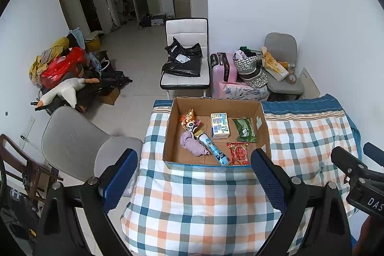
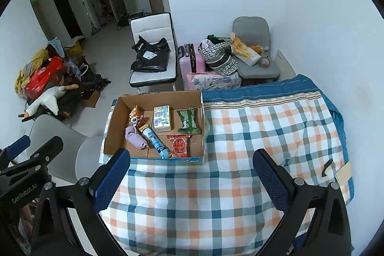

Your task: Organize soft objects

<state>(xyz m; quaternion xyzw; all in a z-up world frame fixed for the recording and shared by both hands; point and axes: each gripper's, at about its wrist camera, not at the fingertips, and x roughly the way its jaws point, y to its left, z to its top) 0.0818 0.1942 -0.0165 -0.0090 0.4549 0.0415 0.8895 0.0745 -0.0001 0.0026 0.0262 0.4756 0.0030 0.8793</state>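
Six items lie inside the open cardboard box (image 1: 240,103), which sits on the checked cloth (image 1: 192,208) at the far left corner of the table. Along the box's left wall: an orange snack bag (image 1: 190,120) at the far end, and a lilac cloth (image 1: 193,145) bunched nearer the front. Beside the cloth, touching it, a blue and white tube (image 1: 212,148) runs slantwise to the front wall. A white tissue pack (image 1: 219,125) lies near the middle, a green packet (image 1: 244,130) to its right, and a red packet (image 1: 238,153) against the front wall next to the tube's end.

Left claw (image 1: 192,180): fingers spread wide, nothing between them, held above the cloth just short of the box's front wall. Right claw (image 2: 192,180): likewise spread wide and holding nothing, over the checked cloth (image 2: 240,136) to the right of the cardboard box (image 2: 156,96).

A small black clip (image 2: 327,166) lies on the cloth near the table's right edge
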